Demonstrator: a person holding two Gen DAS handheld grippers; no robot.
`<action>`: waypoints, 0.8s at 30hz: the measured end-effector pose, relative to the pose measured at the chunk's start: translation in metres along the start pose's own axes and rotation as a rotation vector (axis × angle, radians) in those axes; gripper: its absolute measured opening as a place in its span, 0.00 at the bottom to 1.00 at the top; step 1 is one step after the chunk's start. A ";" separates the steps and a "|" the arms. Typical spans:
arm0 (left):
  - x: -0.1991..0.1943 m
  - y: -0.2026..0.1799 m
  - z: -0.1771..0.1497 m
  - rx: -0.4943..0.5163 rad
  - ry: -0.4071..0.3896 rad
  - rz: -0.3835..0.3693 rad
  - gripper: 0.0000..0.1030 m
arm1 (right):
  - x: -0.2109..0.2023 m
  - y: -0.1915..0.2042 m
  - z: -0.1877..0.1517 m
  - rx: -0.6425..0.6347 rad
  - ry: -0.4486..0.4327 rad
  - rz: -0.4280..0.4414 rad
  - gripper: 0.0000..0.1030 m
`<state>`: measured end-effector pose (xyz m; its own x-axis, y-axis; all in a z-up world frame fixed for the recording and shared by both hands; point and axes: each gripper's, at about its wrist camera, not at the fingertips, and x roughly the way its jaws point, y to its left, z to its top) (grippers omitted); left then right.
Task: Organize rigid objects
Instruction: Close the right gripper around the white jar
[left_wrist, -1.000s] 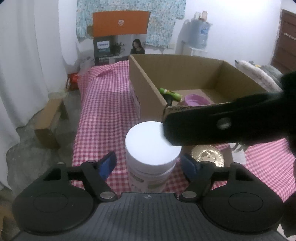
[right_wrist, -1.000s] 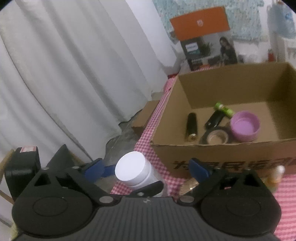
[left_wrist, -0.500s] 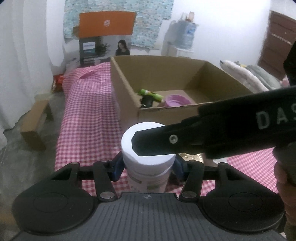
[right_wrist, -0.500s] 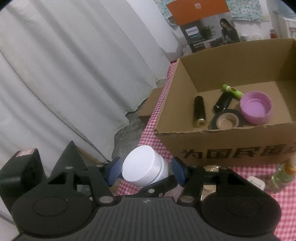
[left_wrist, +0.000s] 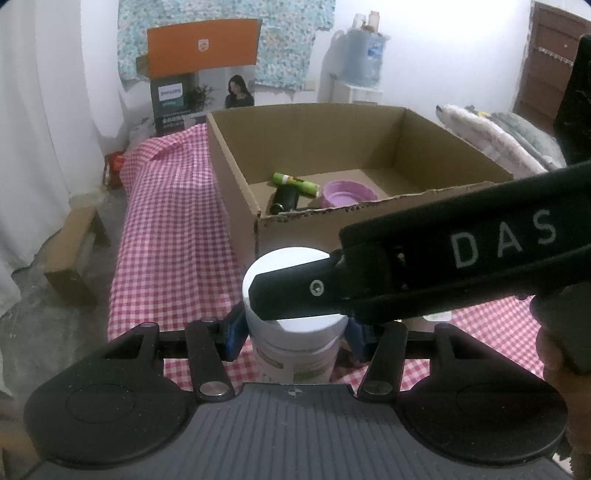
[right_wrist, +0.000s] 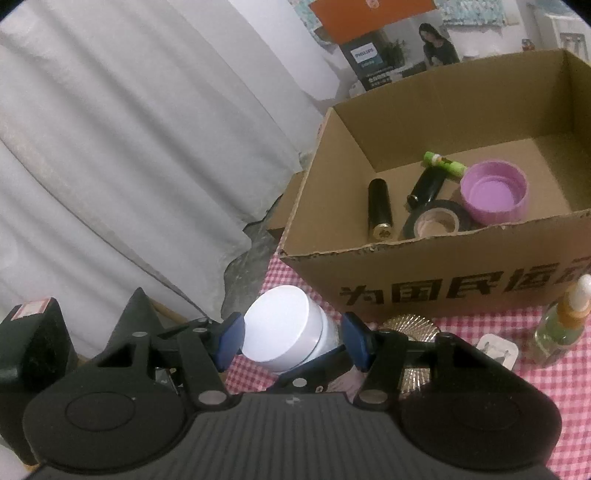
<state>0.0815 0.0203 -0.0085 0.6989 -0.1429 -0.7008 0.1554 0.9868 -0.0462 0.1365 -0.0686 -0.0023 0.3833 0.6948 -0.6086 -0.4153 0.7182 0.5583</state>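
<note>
White-lidded jar is held upright over the checked tablecloth, just before the cardboard box. Left gripper is clamped on the jar body, blue pads pressed to both sides; a second ago those pads were spread wide of it. Right gripper is drawn in around the lid (contact cannot be told for certain), narrower than before. In the box are seen a purple cap, tape roll and green tube.
</note>
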 end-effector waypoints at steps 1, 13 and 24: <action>0.000 0.000 0.000 -0.001 0.000 0.002 0.52 | 0.001 0.000 0.000 0.001 0.002 0.001 0.59; -0.009 0.000 0.000 -0.007 -0.011 0.015 0.52 | 0.002 0.005 0.001 -0.009 0.001 0.008 0.58; -0.023 -0.001 0.001 0.000 -0.040 0.029 0.52 | -0.006 0.015 0.000 -0.040 -0.018 0.017 0.58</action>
<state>0.0660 0.0221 0.0089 0.7307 -0.1174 -0.6725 0.1350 0.9905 -0.0263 0.1278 -0.0619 0.0100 0.3902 0.7079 -0.5888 -0.4543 0.7042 0.5456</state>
